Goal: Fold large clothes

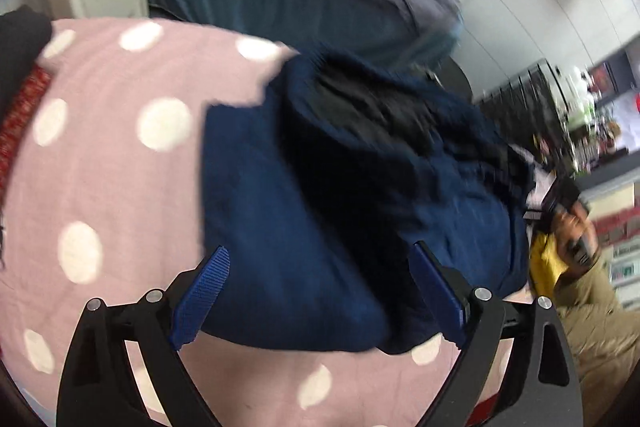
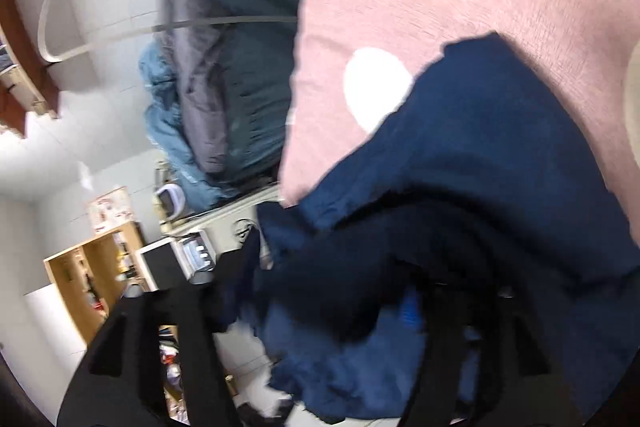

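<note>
Lying bunched across centre-right of the left view: dark navy fleece garment (image 1: pixel 320 195), resting on pink blanket with white polka dots (image 1: pixel 112 155), likely for a soft, flat folding surface. Left gripper (image 1: pixel 320 291) spreading wide, blue pads straddling the near hem, not pinching. Right gripper (image 2: pixel 340 327) smothered in cloth; state impossible to tell. Fabric looking thick, rumpled, blurred.
</note>
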### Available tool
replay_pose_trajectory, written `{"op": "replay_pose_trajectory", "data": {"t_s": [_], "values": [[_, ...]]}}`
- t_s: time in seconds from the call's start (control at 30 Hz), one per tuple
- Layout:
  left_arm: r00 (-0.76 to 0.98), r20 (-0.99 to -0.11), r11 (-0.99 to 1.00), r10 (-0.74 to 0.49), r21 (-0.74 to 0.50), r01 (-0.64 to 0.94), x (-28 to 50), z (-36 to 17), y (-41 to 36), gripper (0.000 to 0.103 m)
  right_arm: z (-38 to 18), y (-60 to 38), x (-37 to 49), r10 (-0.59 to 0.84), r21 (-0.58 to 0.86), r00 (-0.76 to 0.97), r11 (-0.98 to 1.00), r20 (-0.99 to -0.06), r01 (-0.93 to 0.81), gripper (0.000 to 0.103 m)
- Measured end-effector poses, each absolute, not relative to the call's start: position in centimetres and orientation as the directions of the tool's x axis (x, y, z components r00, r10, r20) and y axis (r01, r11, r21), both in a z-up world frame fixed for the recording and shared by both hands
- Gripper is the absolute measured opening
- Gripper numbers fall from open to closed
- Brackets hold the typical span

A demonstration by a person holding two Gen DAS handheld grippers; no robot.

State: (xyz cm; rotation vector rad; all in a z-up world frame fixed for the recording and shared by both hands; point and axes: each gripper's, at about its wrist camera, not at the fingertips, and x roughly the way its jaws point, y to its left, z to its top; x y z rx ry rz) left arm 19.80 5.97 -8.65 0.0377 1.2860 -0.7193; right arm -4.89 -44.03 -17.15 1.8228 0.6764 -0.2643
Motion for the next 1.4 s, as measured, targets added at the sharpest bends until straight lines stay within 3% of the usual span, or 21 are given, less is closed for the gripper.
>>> {"op": "replay_pose_trajectory", "data": {"t_s": [0.1, 0.17, 0.3, 0.53, 0.6, 0.63, 0.67, 0.7, 0.73, 0.77, 0.83, 0.93, 1.1, 1.2, 1.3, 1.33, 1.4], "values": [[0.094, -0.892, 0.791, -0.443, -0.339, 0.509, 18.5, -10.1, 4.6, 0.089, -13.5, -44.7, -6.2, 0.265, 0.85, 0.853, -0.167, -0.45, 0.5, 0.081], [0.115, -0.898, 0.803, -0.425, -0.316, 0.506, 18.4, -10.7, 4.3, 0.089, -10.5, -45.0, -6.7, 0.247, 0.846, 0.823, -0.024, -0.511, 0.532, 0.082], [0.147, -0.902, 0.837, -0.405, -0.302, 0.456, 19.3, -11.7, 5.4, 0.09, -5.9, -42.4, -6.0, 0.142, 0.579, 0.593, 0.48, -0.793, 0.659, 0.082], [0.222, -0.941, 0.866, -0.256, -0.121, 0.486, 20.5, -13.7, 6.0, 0.09, -8.1, -33.7, -5.9, -0.047, 0.15, 0.339, 0.835, -0.94, 0.53, 0.081], [0.189, -0.947, 0.855, -0.26, -0.135, 0.501, 20.8, -14.7, 5.3, 0.089, -10.4, -32.6, -5.7, -0.073, 0.082, 0.273, 0.852, -0.959, 0.517, 0.057], [0.183, -0.945, 0.843, -0.272, -0.142, 0.519, 20.8, -15.0, 4.6, 0.088, -11.0, -32.1, -5.6, -0.087, 0.055, 0.25, 0.858, -0.964, 0.511, 0.039], [0.188, -0.944, 0.834, -0.27, -0.131, 0.537, 20.7, -15.1, 4.1, 0.088, -11.4, -31.4, -5.4, -0.124, 0.007, 0.232, 0.87, -0.965, 0.493, 0.029], [0.202, -0.945, 0.824, -0.257, -0.105, 0.557, 20.6, -15.1, 3.5, 0.081, -11.4, -30.8, -5.1, -0.143, -0.017, 0.234, 0.882, -0.962, 0.471, 0.025], [0.213, -0.946, 0.81, -0.244, -0.078, 0.581, 20.4, -15.3, 2.7, 0.065, -11.1, -30.3, -4.7, -0.165, -0.045, 0.235, 0.894, -0.958, 0.446, 0.02], [0.212, -0.95, 0.795, -0.229, -0.057, 0.604, 20.4, -15.5, 1.9, 0.056, -10.7, -29.9, -4.4, -0.187, -0.074, 0.234, 0.904, -0.954, 0.42, 0.016], [0.224, -0.947, 0.791, -0.231, -0.049, 0.61, 20.7, -14.9, 1.4, 0.025, -9.1, -30.0, -4.3, -0.208, -0.086, 0.272, 0.913, -0.939, 0.398, 0.014], [0.273, -0.926, 0.831, -0.262, -0.072, 0.552, 22.7, -12.8, 2.4, 0.018, -6.6, -33.6, -5.4, -0.226, -0.033, 0.323, 0.862, -0.919, 0.507, 0.013], [0.255, -0.909, 0.883, -0.329, -0.2, 0.426, 26.2, -11.9, 5.2, 0.017, -7.1, -38.5, -7.0, -0.164, 0.11, 0.352, 0.758, -0.922, 0.643, 0.012], [0.21, -0.945, 0.891, -0.249, -0.139, 0.431, 26.1, -15.0, 4.5, 0.019, -10.4, -38.5, -6.8, -0.127, 0.105, 0.284, 0.729, -0.95, 0.676, 0.012], [0.156, -0.961, 0.928, -0.227, -0.165, 0.334, 27.0, -18.6, 5.3, 0.038, -13.1, -38.5, -6.0, -0.116, 0.098, 0.251, 0.704, -0.961, 0.703, 0.016], [0.145, -0.959, 0.937, -0.243, -0.193, 0.292, 27.4, -19.1, 5.9, 0.044, -13.3, -38.3, -5.8, -0.132, 0.083, 0.245, 0.705, -0.961, 0.704, 0.021], [0.12, -0.948, 0.942, -0.295, -0.268, 0.205, 28.2, -19.6, 6.8, 0.045, -13.6, -38.2, -5.6, -0.15, 0.071, 0.244, 0.702, -0.958, 0.709, 0.027]]}}
